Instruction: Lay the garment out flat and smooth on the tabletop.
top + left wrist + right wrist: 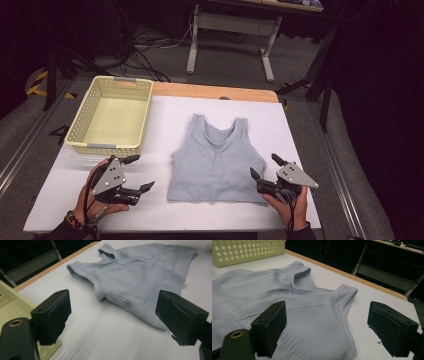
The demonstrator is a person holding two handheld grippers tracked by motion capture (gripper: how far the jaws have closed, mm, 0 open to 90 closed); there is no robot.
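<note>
While the pale yellow basket (pixel 111 116) sat empty at the table's far left, the left gripper (pixel 137 175) hovered wide open, holding nothing, just left of the grey crop top (pixel 216 160) spread flat mid-table. The right gripper (pixel 265 167) gaped empty at its right hem; each should pinch one bottom corner squarely.

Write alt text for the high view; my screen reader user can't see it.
A pale blue sleeveless top lies flat on a white table, with an open left tool and open right tool beside its lower corners, neither holding it. An empty yellow basket sits at the table's far left.
</note>
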